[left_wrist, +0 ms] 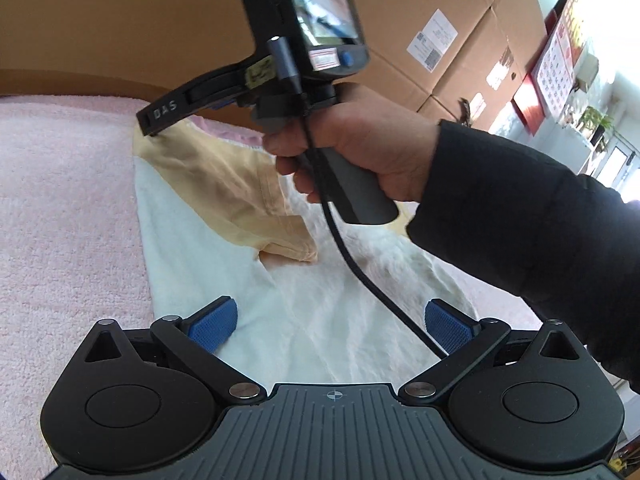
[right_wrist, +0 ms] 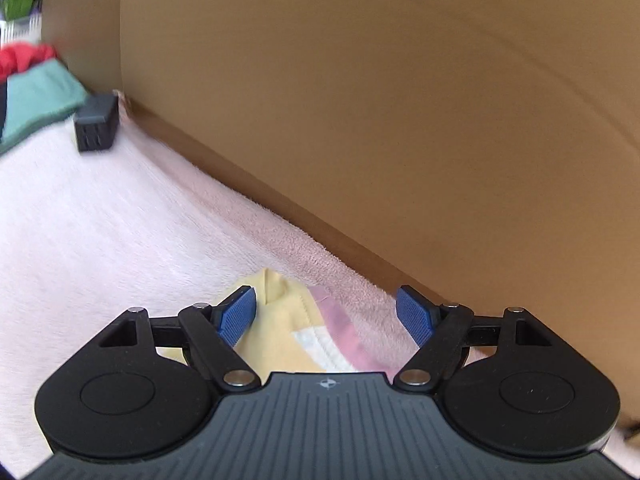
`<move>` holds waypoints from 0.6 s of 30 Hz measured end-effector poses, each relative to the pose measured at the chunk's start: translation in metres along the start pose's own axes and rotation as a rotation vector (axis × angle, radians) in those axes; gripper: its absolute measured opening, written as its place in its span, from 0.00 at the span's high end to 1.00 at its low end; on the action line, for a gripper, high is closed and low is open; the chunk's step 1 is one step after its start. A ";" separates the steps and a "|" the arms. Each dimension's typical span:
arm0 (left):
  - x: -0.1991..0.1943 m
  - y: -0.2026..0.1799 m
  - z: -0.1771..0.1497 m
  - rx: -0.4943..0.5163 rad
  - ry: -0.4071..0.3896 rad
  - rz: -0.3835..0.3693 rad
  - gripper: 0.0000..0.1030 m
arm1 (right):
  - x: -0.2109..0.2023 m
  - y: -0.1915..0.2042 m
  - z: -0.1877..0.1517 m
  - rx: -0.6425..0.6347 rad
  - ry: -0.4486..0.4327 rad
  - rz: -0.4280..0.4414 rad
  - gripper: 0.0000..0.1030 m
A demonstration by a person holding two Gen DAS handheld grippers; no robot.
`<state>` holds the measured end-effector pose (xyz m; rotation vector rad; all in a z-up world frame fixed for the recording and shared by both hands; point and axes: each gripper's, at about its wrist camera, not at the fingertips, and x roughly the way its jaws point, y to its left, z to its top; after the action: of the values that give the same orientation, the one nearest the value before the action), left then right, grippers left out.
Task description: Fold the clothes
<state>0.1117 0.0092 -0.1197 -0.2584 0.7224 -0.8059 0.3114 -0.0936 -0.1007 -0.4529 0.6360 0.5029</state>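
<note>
A garment (left_wrist: 224, 184) is spread on a fleece blanket (left_wrist: 60, 220) across the middle of the left wrist view, its folded sleeve laid over the upper left part. Cardboard boxes (left_wrist: 400, 32) are stacked behind, along the top. In the right wrist view, the garment's collar (right_wrist: 296, 320) is seen at lower centre, and a small box (right_wrist: 96, 128) is set on the blanket at upper left, against the cardboard.

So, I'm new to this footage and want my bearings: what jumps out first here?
In the left wrist view, a hand holding the right gripper fills the centre, its tip over the yellow garment on a white towel. A huge cardboard box walls off the pink blanket behind.
</note>
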 end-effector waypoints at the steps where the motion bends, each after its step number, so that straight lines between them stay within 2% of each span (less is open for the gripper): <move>1: -0.001 0.001 0.000 -0.003 -0.001 -0.002 0.00 | 0.005 -0.001 -0.001 0.007 -0.015 -0.005 0.22; 2: -0.001 0.002 0.000 -0.007 -0.003 -0.005 0.00 | 0.009 -0.005 0.000 0.040 -0.019 -0.026 0.21; 5: -0.003 0.003 0.000 -0.014 -0.007 -0.011 0.00 | 0.009 -0.031 -0.002 0.273 0.008 -0.046 0.21; 9: -0.003 0.004 0.003 -0.015 -0.008 -0.012 0.00 | -0.025 -0.049 -0.014 0.410 -0.062 0.016 0.21; 11: -0.002 0.004 0.003 -0.015 -0.008 -0.011 0.00 | -0.032 -0.049 -0.017 0.405 -0.045 0.081 0.21; 12: -0.002 0.004 0.003 -0.014 -0.008 -0.010 0.00 | -0.027 -0.045 -0.018 0.370 -0.002 0.104 0.21; 13: -0.002 0.004 0.003 -0.013 -0.008 -0.009 0.00 | -0.019 -0.040 -0.019 0.327 0.043 0.088 0.22; 14: -0.002 0.003 0.004 -0.013 -0.008 -0.009 0.00 | -0.012 -0.036 -0.020 0.290 0.062 0.028 0.22; 15: -0.002 0.004 0.004 -0.015 -0.009 -0.010 0.00 | -0.010 -0.037 -0.020 0.283 0.047 -0.005 0.16; 17: -0.002 0.004 0.004 -0.016 -0.009 -0.010 0.00 | -0.008 -0.040 -0.021 0.275 0.010 -0.066 0.16; 18: -0.001 0.003 0.004 -0.013 -0.009 -0.007 0.00 | -0.017 -0.044 -0.025 0.306 -0.001 -0.038 0.16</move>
<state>0.1158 0.0119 -0.1173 -0.2767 0.7185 -0.8067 0.3133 -0.1469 -0.0965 -0.1749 0.6892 0.3616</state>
